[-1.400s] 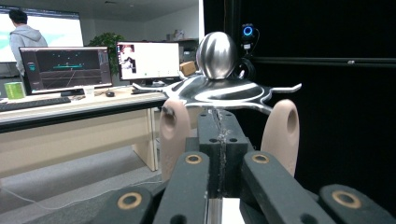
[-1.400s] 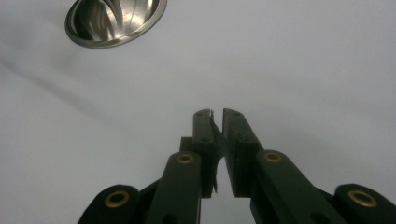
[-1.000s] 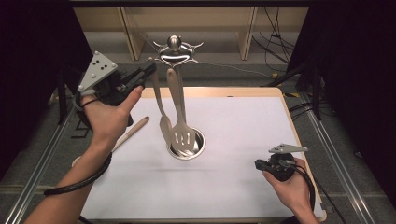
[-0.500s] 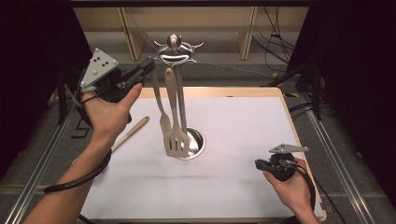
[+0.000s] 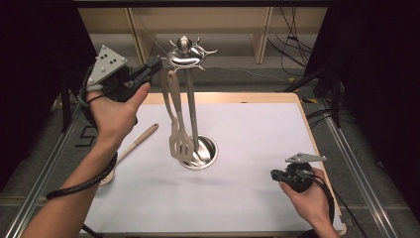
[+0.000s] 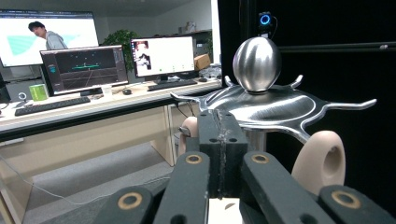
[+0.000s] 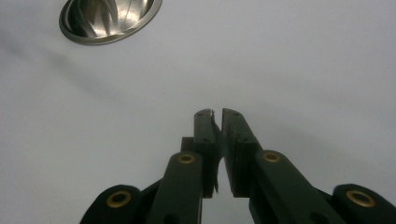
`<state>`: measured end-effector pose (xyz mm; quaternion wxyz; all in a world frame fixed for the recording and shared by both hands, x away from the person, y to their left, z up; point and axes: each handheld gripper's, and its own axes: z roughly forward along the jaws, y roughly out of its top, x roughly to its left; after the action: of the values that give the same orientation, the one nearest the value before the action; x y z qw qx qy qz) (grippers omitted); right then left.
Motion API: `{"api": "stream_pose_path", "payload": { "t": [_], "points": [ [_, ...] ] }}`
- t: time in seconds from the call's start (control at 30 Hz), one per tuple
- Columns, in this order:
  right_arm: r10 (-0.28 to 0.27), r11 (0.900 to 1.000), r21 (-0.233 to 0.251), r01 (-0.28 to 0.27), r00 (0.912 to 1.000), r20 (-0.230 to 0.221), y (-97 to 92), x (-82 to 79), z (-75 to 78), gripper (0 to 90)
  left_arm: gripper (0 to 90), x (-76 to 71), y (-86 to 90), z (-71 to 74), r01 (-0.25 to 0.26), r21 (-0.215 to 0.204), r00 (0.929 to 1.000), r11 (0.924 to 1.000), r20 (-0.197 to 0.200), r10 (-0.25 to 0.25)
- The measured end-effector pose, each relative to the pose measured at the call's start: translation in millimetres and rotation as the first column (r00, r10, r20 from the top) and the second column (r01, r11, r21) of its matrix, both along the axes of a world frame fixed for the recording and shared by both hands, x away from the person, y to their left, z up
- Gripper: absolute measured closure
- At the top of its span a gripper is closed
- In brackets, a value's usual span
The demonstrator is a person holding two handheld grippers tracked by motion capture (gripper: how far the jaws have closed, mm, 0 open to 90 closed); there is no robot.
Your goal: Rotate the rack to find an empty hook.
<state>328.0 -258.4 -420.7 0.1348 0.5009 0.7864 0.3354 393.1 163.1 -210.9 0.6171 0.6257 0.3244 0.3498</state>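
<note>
Left gripper (image 5: 157, 63) clenched empty beside rack top (image 5: 184, 53); spatula (image 5: 179, 119) hangs from rack hook, likely just hung. Right gripper (image 5: 274, 174) nearly closed, empty, idle on counter (image 5: 257, 129).

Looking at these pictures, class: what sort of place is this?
Probably a lab or office workspace: desk monitors and a keyboard stand behind, and a work table bears a metal utensil stand.

High view above table, gripper views close along jaws, sharing utensil stand (image 5: 184, 54).
</note>
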Motion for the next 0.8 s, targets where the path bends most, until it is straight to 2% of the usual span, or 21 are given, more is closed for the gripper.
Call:
{"api": "stream_pose_path", "payload": {
  "t": [0.5, 0.53, 0.57, 0.8],
  "points": [
    [-0.002, 1.0000, 0.000, 0.002, 1.0000, 0.001, -0.6, -0.3, 0.7, 85.1, 89.7, 10.2, 1.4, 3.5, -0.004, 0.027, 0.9999, 0.9996, -0.015, 0.004],
    [0.008, 0.9999, -0.008, -0.008, 0.9999, 0.014, -1.5, 0.5, -0.4, 85.1, 89.7, 10.9, 1.6, 3.9, -0.004, 0.030, 0.9999, 0.9995, -0.017, 0.005],
    [-0.001, 1.0000, 0.005, 0.001, 1.0000, 0.000, -0.6, 0.0, 0.6, 85.1, 89.7, 11.9, 1.7, 4.1, -0.004, 0.033, 0.9999, 0.9994, -0.016, 0.004],
    [0.002, 1.0000, 0.002, -0.002, 1.0000, 0.000, -0.5, 0.5, 0.2, 85.1, 89.6, 18.4, 2.0, 5.1, -0.006, 0.042, 0.9997, 0.9991, -0.024, 0.007]
  ]
}}
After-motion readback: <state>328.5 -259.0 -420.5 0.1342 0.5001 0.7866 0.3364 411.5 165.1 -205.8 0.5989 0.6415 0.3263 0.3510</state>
